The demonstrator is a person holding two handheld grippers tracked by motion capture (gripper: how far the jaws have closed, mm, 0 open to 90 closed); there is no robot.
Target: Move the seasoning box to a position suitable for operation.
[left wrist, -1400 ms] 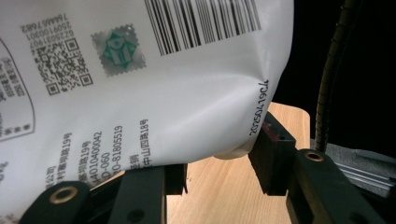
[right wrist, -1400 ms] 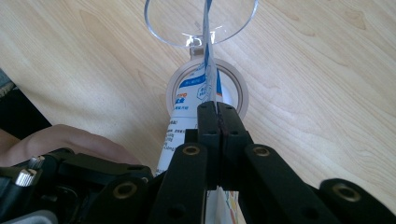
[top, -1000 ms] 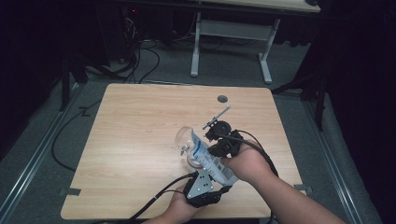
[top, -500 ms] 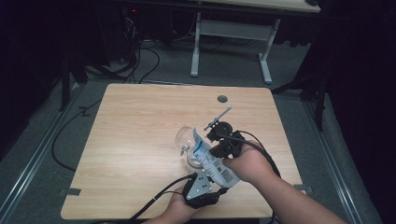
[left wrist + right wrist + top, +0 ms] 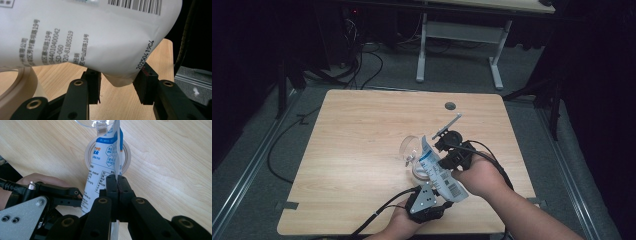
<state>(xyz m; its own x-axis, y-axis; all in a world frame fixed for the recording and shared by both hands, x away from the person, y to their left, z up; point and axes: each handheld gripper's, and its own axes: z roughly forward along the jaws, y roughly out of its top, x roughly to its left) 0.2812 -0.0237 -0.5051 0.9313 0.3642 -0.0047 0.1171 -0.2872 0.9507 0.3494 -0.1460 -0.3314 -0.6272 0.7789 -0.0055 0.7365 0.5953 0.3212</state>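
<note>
The white pouch (image 5: 439, 167) hangs tilted over the glass bowl (image 5: 412, 149) and tape roll (image 5: 107, 152); if it slips or tips too far, its contents may spill onto the table (image 5: 362, 130). The right gripper (image 5: 117, 185) is pinched fully onto the pouch's edge; the left gripper (image 5: 117, 86) is half open, its pads pressing the pouch's bottom corner.

My left gripper (image 5: 428, 199) view cuts the white printed plastic pouch (image 5: 82, 37) off at its top and left edges; small print there is partly unreadable. A beige tape roll (image 5: 17, 87) leaves that frame beside my left jaw. Ahead of my right gripper (image 5: 117, 185), the clear glass bowl (image 5: 96, 123) is cropped by the top edge, and the pouch hides part of the roll.
</note>
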